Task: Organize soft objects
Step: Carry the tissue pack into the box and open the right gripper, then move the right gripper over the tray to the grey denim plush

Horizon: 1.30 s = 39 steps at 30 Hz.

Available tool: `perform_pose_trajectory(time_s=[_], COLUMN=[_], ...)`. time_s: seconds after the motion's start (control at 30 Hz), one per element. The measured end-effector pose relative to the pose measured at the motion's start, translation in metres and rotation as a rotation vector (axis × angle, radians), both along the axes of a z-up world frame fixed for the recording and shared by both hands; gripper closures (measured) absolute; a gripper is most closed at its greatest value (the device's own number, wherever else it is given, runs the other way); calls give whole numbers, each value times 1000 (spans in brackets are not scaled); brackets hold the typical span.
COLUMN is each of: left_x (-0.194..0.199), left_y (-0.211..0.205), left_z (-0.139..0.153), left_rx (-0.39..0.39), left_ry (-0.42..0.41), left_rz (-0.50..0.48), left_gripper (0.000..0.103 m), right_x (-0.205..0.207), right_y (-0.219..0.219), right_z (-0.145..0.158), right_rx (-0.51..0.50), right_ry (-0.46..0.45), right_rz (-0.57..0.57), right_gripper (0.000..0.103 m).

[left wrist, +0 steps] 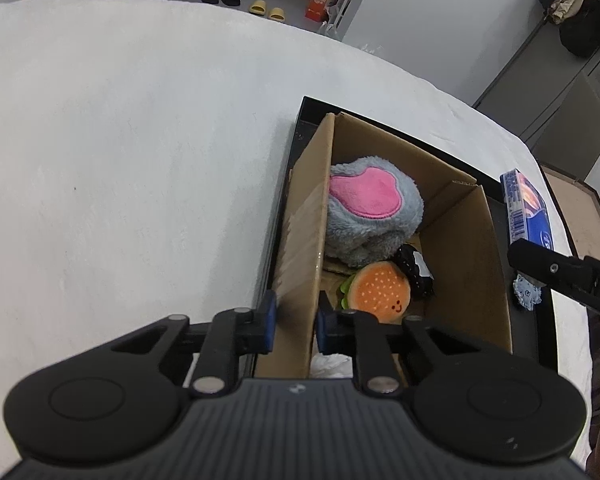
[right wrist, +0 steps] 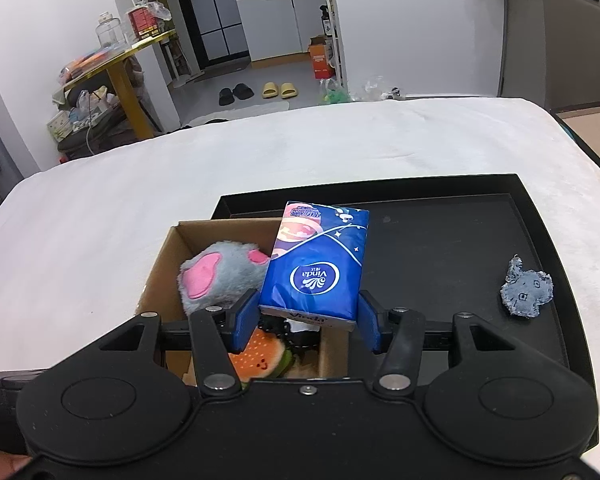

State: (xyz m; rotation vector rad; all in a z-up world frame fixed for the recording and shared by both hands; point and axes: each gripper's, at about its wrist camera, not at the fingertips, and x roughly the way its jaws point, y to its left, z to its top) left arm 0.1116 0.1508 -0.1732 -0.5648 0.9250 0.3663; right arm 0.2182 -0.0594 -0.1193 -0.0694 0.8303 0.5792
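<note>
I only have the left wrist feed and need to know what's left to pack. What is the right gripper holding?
Observer: The right gripper is shut on a blue tissue pack, with a pad on each side.
Operator: Is the pack over the box?
Observer: In the right wrist view it overlaps the box at its right side and also the tray. I cannot tell its height.
Operator: Anything loose outside the box?
Observer: One small grey fabric toy lies on the tray, to the right of the box and apart from it.
</note>
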Motion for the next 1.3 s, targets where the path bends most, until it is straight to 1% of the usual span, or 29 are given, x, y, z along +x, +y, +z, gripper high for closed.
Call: perform_pose_trajectory(time_s=[0.07, 0.6, 0.67, 0.73, 0.77, 1.17, 1.3], left_x=[-1, -2, -2, -2, -2, 1, 0], left_y=[1, 3, 3, 3, 3, -2, -4], left_z=[-1, -1, -1, -1, -1, 0, 3], left_rx=[-14, -37, -37, -37, -38, -18, 2], left_ry=[0, -16, -16, -16, -15, -9, -11], left_rz=[5, 3, 3, 3, 2, 8, 17], left_gripper=[85, 85, 84, 84, 84, 84, 84], right_x=[-3, -19, -18, -18, -17, -11, -8], right_y=[2, 17, 19, 19, 18, 5, 0], right_z=[1, 3, 1, 0, 0, 0, -2], right_rx=[-2, -18, -23, -35, -41, -38, -39], right_ry=[-2, 6, 26, 35, 32, 31, 33], right_rz=[3, 48, 60, 48, 35, 1, -11], right_gripper=[52, 51, 50, 41, 35, 34, 34])
